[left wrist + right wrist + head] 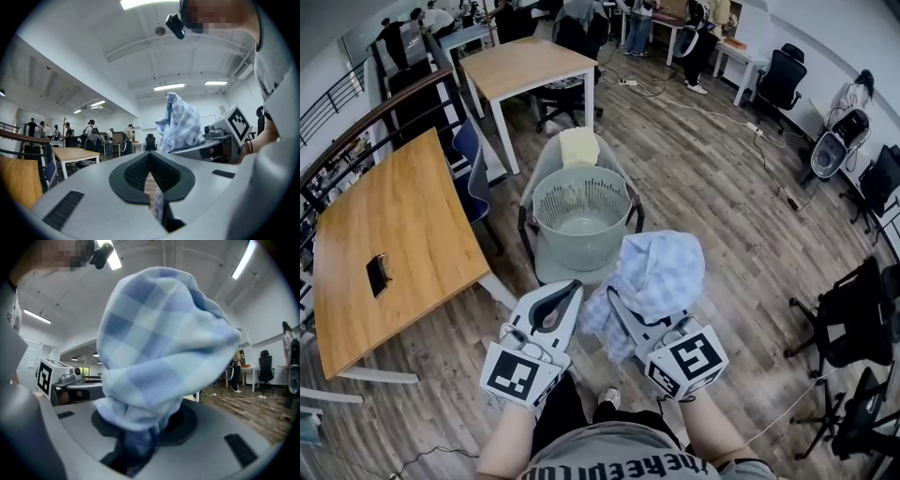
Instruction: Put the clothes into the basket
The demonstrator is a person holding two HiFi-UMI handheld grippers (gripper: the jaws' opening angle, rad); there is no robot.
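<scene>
Checked cloth in the right tool's pinch, left tool pressed together, empty, basket ahead.

There are two grippers, the left gripper and the right gripper. Each carries one marker cube, which makes two cubes.

One checked cloth sits between the right jaws.

Straight ahead of both pairs of jaws there is one basket. It stands on one grey chair, and just beyond it lies one pale yellow cloth.

Left of the left jaws are two wooden tables, one near and one farther ahead, with one blue chair between them.

Right of the right jaws are at least three black office chairs.

Far ahead are several people, too small to count exactly.
</scene>
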